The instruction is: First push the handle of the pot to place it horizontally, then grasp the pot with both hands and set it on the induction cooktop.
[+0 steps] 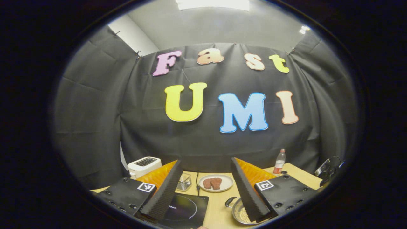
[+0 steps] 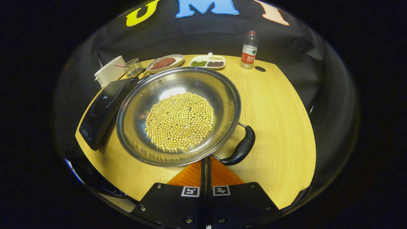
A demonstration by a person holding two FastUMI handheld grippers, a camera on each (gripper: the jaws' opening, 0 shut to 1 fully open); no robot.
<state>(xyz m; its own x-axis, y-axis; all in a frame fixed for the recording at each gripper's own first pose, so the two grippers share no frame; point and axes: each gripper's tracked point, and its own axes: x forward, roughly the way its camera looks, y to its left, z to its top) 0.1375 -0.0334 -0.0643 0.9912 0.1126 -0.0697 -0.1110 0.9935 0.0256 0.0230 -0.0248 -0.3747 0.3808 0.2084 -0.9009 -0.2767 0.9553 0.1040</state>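
Your right gripper (image 2: 206, 163), fingers together, sits at the rim of the pot (image 2: 178, 116), which rests on the table (image 2: 279, 111) beside the cooktop (image 2: 103, 111). Your left gripper (image 1: 206, 190) hangs apart above. Expect a stiff, slick, bean-heavy pot; take it by the handle (image 2: 241, 148) and far rim.

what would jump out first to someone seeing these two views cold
In the right gripper view, the wide steel pot heaped with pale yellow beans sits mid-table, one black handle toward the camera. The black induction cooktop lies just left of it. In the left gripper view, the left gripper stands open, held high.
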